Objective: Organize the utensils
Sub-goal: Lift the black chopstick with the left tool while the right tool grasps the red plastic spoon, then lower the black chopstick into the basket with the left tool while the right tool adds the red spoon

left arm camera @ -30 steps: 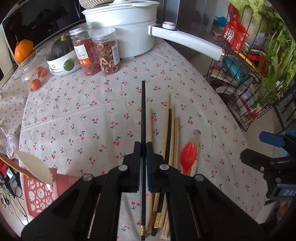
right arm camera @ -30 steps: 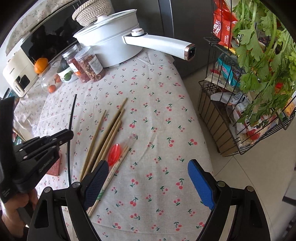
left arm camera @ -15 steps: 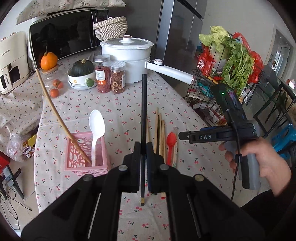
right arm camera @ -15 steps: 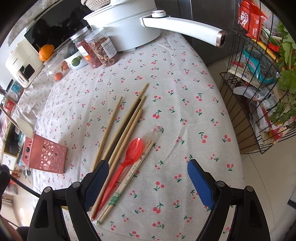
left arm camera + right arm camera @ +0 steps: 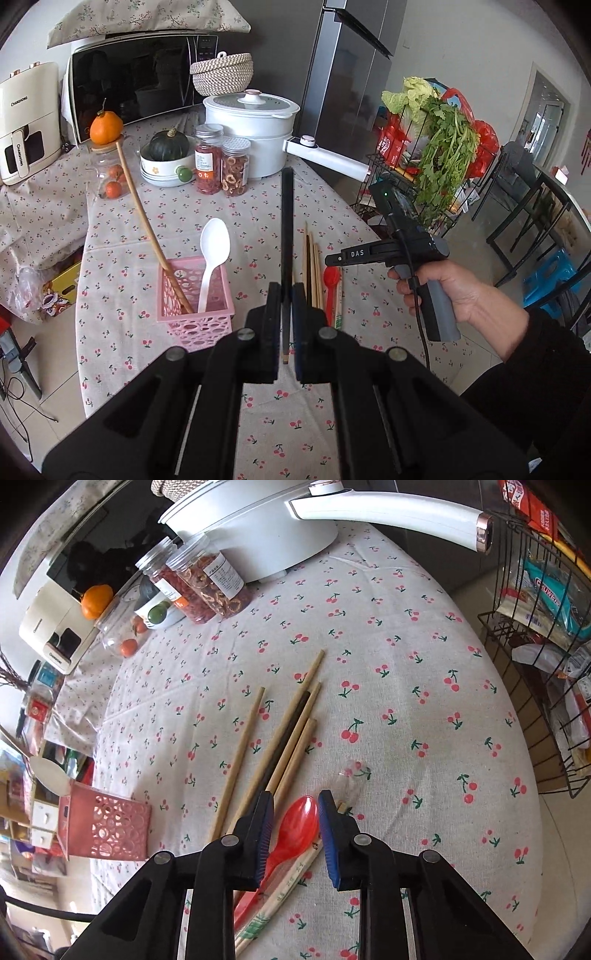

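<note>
Left jaws: pressed together on a black chopstick [image 5: 287, 236], which stood out ahead of the left gripper [image 5: 285, 325] toward 12 o'clock, clear of the cloth.
Right jaws: narrow and closing around the bowl of a red spoon [image 5: 299, 821]; the spoon sat between the blue pads [image 5: 265, 830], but a gap showed on each side, so the right gripper [image 5: 295, 814] had no grip yet.
Basket: a pink basket [image 5: 192, 317] stood on the tablecloth [image 5: 221, 210] at about 10 o'clock from the left jaws, already holding a white spoon [image 5: 214, 254] and a long wooden stick [image 5: 147, 225].
Loose pile: wooden chopsticks [image 5: 258, 749] lay side by side with one dark one among them, running toward 1 o'clock; a paper-wrapped pair [image 5: 291, 882] lay just under the red spoon.
Step in hand: by my reading, two pickups ran at once, the black chopstick being carried toward the basket and the red spoon being seized.
Next move: left should swing over the basket, tip the chopstick end down and release; right needed to finish closing squarely on the spoon, not the wrapped pair beneath, then lift.
</note>
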The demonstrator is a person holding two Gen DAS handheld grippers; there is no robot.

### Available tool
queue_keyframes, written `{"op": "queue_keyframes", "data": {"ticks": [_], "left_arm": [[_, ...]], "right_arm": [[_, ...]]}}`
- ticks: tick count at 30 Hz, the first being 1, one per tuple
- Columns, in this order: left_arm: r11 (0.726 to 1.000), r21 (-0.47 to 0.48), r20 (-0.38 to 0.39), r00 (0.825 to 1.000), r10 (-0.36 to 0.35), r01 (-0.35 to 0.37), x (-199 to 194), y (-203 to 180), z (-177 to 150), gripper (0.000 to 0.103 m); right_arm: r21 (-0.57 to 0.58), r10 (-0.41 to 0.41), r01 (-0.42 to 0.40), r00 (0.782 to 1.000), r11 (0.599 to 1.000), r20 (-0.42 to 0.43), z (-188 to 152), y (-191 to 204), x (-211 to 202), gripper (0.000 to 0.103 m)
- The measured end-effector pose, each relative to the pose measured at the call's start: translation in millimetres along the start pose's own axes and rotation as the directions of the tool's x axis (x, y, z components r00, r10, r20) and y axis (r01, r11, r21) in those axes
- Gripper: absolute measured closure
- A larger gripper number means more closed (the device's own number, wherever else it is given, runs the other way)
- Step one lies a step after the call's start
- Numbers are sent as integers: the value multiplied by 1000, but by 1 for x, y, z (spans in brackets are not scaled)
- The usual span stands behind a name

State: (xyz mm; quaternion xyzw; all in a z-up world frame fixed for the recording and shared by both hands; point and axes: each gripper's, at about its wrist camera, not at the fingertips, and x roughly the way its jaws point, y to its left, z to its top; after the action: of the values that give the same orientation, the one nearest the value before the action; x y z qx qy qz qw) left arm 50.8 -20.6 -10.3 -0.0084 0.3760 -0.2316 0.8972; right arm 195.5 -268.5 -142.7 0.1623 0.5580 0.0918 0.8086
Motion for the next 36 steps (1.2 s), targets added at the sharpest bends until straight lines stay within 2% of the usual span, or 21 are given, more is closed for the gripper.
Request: {"op": "queue_keyframes", "data": {"ticks": [3, 6, 8, 10, 13, 17, 21, 26, 29, 32, 36], "left_arm": [[1000, -4, -1, 1000, -4, 4, -2, 2, -1, 97], [1000, -7, -4, 1000, -2, 2, -3, 4, -3, 97], [1000, -14, -6, 1000, 1, -1, -3, 6, -4, 97], [1000, -21, -9, 1000, 2, -2, -4, 8, -5, 97], [999, -37, -8, 1000, 4, -4, -6, 13, -7, 97], [999, -50, 17, 1000, 9, -8, -17, 18, -6, 97], [998, -62, 65, 998, 12, -8, -34, 22, -3, 97], [996, -86, 140, 990, 24, -12, -54, 28, 4, 97], [995, -95, 198, 980, 33, -15, -69, 31, 9, 97], [994, -105, 258, 965, 46, -19, -83, 33, 14, 97], [991, -118, 309, 947, 89, -55, -90, 39, 20, 97]], "right_arm": [[-4, -19, 19, 999, 1000, -27, -2, 1, 10, 78], [-20, -5, 4, 1000, 1000, -27, -6, 2, 13, 80], [-22, 9, -10, 998, 1000, -61, -10, 2, 19, 91], [-58, -17, 14, 999, 998, -42, -13, 6, 19, 95], [-74, -8, 5, 999, 997, -39, -18, 9, 16, 97], [-87, -9, 12, 999, 996, 38, -24, 14, -7, 98], [-117, 14, 3, 989, 993, 146, -31, 24, -45, 100], [-144, 28, 11, 964, 990, 266, -42, 38, -89, 101], [-166, 44, 13, 940, 986, 339, -49, 49, -115, 101], [-191, 64, 19, 906, 981, 418, -54, 65, -140, 101], [-216, 96, 23, 846, 976, 525, -59, 86, -169, 101]]}}
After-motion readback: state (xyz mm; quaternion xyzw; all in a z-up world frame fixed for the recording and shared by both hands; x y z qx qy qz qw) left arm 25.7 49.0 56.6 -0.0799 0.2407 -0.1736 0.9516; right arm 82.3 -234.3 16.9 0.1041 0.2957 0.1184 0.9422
